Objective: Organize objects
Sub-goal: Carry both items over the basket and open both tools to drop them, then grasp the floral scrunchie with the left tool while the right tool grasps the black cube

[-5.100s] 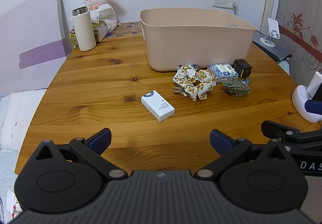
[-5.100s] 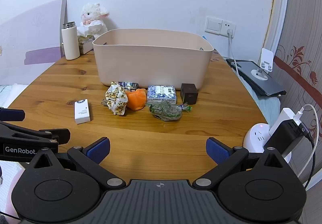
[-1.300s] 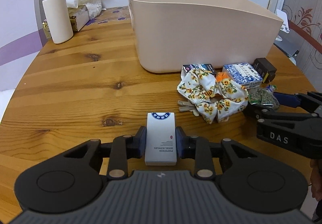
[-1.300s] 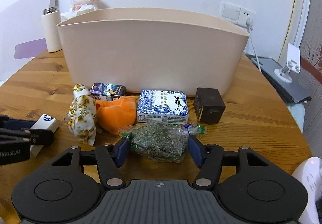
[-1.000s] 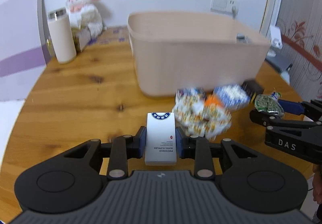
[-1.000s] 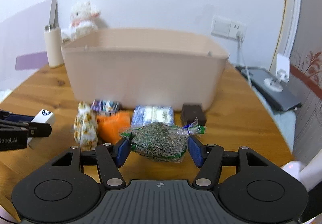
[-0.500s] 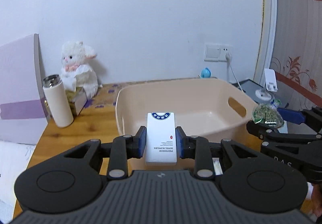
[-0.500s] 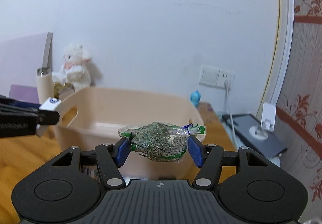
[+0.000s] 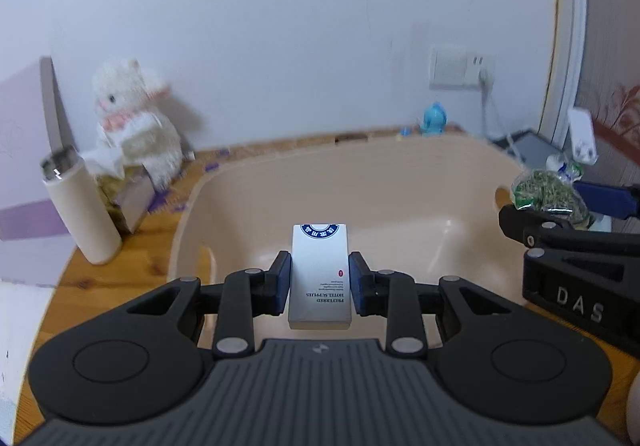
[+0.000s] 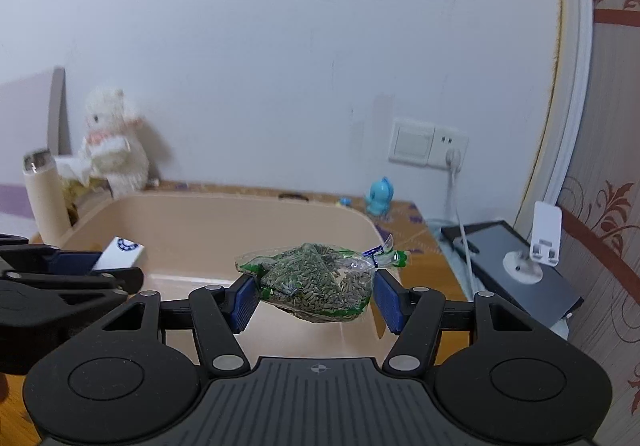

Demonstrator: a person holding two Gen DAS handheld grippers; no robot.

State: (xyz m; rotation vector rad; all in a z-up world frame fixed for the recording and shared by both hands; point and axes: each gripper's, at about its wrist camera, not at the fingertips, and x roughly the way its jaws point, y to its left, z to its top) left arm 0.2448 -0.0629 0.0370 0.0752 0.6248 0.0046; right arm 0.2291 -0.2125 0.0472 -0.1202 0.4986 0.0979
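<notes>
Hovering over the beige bin [image 9: 400,181], the left gripper [image 9: 320,282] has carried its clamped white box [image 9: 320,278] up from the table; release is likely next. From the right wrist, the right gripper [image 10: 312,298], jaws pinching the seed packet [image 10: 316,282], has likewise risen above the bin's open interior, ready to drop.

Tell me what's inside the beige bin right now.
The visible floor of the bin looks bare. The white box in the left gripper and the seed bag in the right gripper hang above it and hide the near part.
</notes>
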